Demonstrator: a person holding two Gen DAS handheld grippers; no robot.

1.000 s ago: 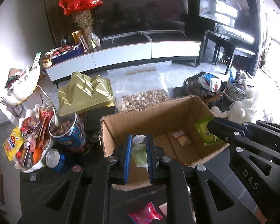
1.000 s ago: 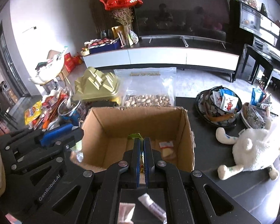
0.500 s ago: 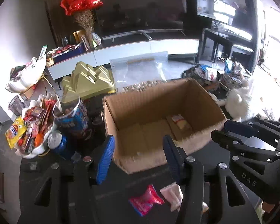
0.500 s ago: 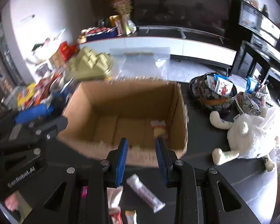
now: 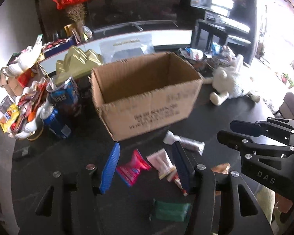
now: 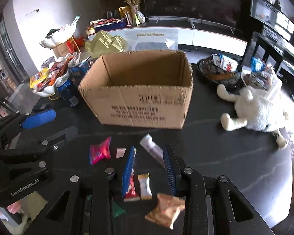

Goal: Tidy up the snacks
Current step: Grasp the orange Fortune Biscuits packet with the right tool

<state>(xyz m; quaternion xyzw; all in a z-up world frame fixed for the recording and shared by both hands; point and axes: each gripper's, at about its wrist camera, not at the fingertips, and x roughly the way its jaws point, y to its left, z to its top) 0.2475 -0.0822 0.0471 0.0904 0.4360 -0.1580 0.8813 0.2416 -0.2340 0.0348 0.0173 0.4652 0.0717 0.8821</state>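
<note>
An open cardboard box (image 5: 147,96) (image 6: 141,96) stands on the dark table. In front of it lie loose snack packets: a red-pink one (image 5: 132,169) (image 6: 99,152), a pale pink one (image 5: 161,160), a white tube-shaped one (image 5: 184,142) (image 6: 151,149), a green one (image 5: 169,209), and in the right wrist view a red one (image 6: 131,191), a yellow-white one (image 6: 145,186) and an orange one (image 6: 164,210). My left gripper (image 5: 146,168) is open and empty above the red-pink and pale pink packets. My right gripper (image 6: 149,169) is open and empty above the small packets.
A white plush toy (image 6: 252,107) lies right of the box. Bowls of snacks (image 6: 219,68) stand behind it. Left of the box are blue cans (image 5: 54,117), a tin (image 5: 63,95), a white dish of snacks (image 5: 23,113) and a gold box (image 5: 78,64).
Both grippers let go of their packets over the box, opened, and pulled back toward me. They now hang low over the loose packets in front of the box.
</note>
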